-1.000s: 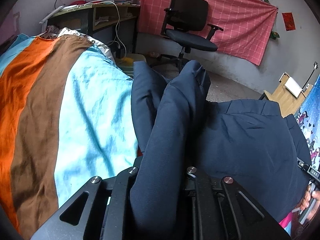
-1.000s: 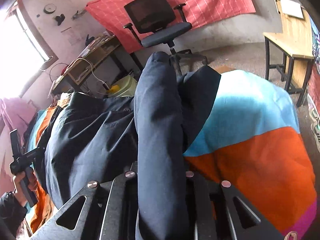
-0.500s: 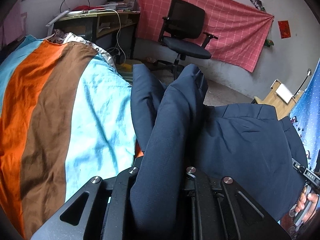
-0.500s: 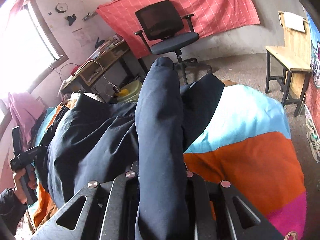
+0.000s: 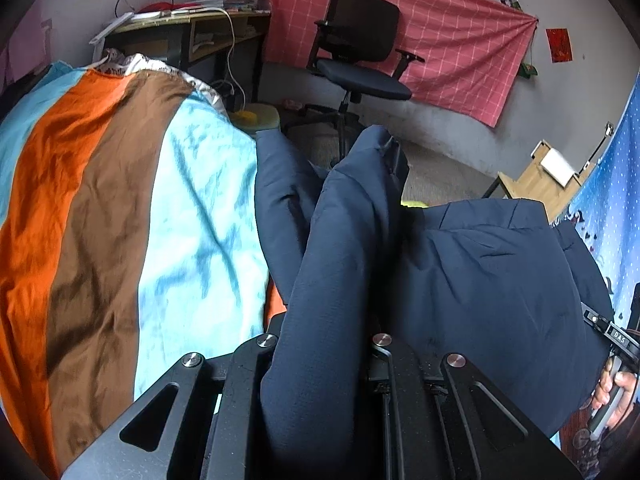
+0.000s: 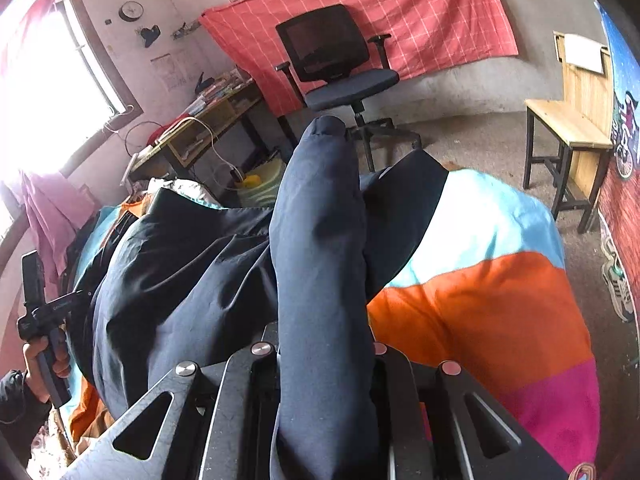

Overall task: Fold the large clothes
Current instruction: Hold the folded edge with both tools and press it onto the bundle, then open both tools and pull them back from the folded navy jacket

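Note:
A dark navy garment (image 5: 480, 272) is stretched between my two grippers above a bed with a striped sheet (image 5: 120, 208). My left gripper (image 5: 324, 344) is shut on one end of the garment; the cloth bunches up between its jaws and hides the fingertips. My right gripper (image 6: 320, 344) is shut on the other end of the same garment (image 6: 180, 280), whose cloth also covers its fingertips. The right gripper's handle and hand show at the left wrist view's right edge (image 5: 612, 360). The left gripper's handle shows at the right wrist view's left edge (image 6: 40, 312).
A black office chair (image 5: 360, 60) stands on the floor beyond the bed, before a red checked wall cloth (image 5: 440, 32). A cluttered desk (image 5: 192, 32) is at the back left. A wooden chair (image 6: 572, 120) stands at the right. The bed's far edge drops to the floor.
Both grippers have lifted slightly and tilted back with the garment; more of the room and bed's far edge shows. The grip on the cloth is unchanged.

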`<state>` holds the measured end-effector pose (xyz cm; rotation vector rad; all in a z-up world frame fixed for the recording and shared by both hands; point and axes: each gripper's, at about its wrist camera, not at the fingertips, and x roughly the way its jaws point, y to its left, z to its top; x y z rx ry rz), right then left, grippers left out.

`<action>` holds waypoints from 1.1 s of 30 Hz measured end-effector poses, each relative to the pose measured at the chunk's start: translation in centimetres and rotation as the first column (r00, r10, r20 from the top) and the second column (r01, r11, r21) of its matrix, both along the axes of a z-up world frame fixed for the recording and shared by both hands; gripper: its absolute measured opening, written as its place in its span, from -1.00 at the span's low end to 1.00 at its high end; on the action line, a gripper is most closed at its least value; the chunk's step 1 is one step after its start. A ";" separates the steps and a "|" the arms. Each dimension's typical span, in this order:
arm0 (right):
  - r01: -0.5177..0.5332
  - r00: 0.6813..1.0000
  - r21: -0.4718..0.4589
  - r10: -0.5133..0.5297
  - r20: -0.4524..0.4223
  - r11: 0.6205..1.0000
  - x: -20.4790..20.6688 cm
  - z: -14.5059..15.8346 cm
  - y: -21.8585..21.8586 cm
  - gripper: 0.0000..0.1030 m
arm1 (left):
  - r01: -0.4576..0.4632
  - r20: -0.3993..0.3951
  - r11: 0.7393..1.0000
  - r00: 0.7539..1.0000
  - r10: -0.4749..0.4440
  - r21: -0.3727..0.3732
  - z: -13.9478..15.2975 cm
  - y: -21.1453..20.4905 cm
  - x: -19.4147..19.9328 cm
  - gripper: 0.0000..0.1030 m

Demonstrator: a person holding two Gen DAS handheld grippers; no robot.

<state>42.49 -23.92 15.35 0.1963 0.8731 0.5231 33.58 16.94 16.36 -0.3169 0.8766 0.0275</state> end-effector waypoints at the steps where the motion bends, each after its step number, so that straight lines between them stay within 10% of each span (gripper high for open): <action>1: -0.004 1.000 -0.009 0.004 0.001 1.000 -0.3 -0.3 0.0 -0.72 | 0.004 -0.005 1.000 1.000 -0.004 0.003 -0.4 -0.1 -0.1 -0.77; 13: 0.032 0.995 -0.112 -0.042 -0.088 0.993 -0.2 -7.1 -0.7 -0.63 | 0.014 -0.087 0.999 0.996 -0.009 0.052 -6.6 0.1 -0.3 -0.58; 25: 0.097 0.990 -0.218 -0.116 -0.075 0.971 -0.5 -9.3 -1.5 0.47 | -0.107 -0.120 0.994 0.987 0.106 0.004 -7.5 2.0 -1.0 0.07; 33: 0.132 0.991 -0.240 -0.124 0.050 0.962 -2.1 -6.8 -1.2 0.81 | -0.172 0.063 0.976 0.984 0.165 0.131 -3.2 0.9 -3.9 0.65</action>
